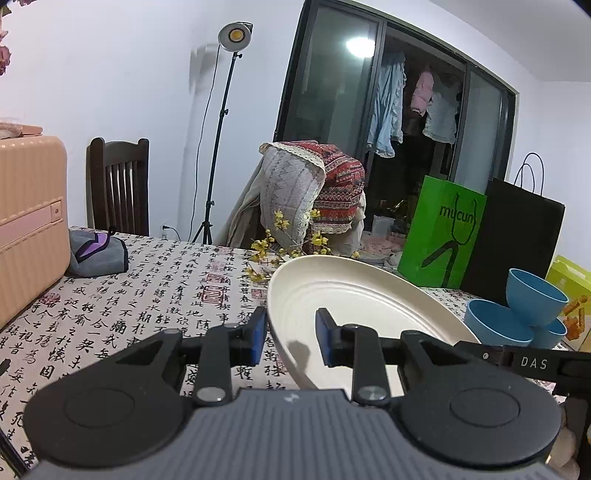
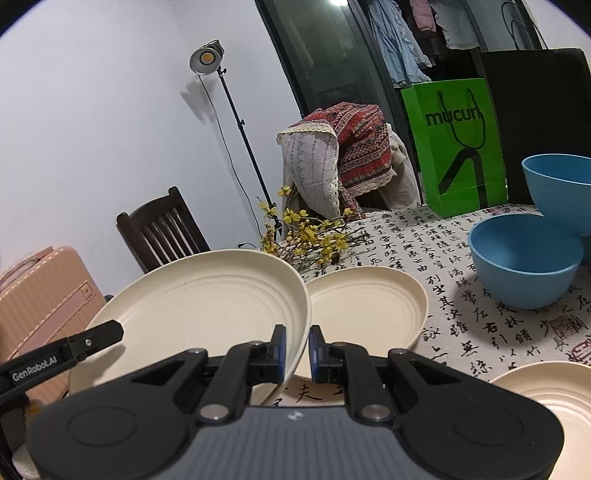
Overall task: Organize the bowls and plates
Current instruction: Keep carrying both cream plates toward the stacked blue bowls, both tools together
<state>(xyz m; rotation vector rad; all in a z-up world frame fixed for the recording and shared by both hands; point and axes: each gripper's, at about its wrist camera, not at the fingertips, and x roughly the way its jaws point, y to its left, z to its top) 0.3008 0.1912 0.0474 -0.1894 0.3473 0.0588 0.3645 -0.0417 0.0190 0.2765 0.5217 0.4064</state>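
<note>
Both our left gripper [image 1: 290, 334] and right gripper [image 2: 296, 352] clamp one round cream ridged plate [image 2: 207, 306], held above the calligraphy tablecloth [image 2: 461, 325]

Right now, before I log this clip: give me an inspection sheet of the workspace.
Surface: table under calligraphy-print cloth.
Job's things: cream plate lifted, held at both rims; second plate and third plate lying flat; blue bowls grouped at right.
Clutter: yellow flower sprigs, green bag, grey pouch.
Grippers: left hand-held gripper and right hand-held gripper each shut on the plate's rim.
Cables: lamp cord along wall.
Surroundings: studio lamp, chairs, pink suitcase.
</note>
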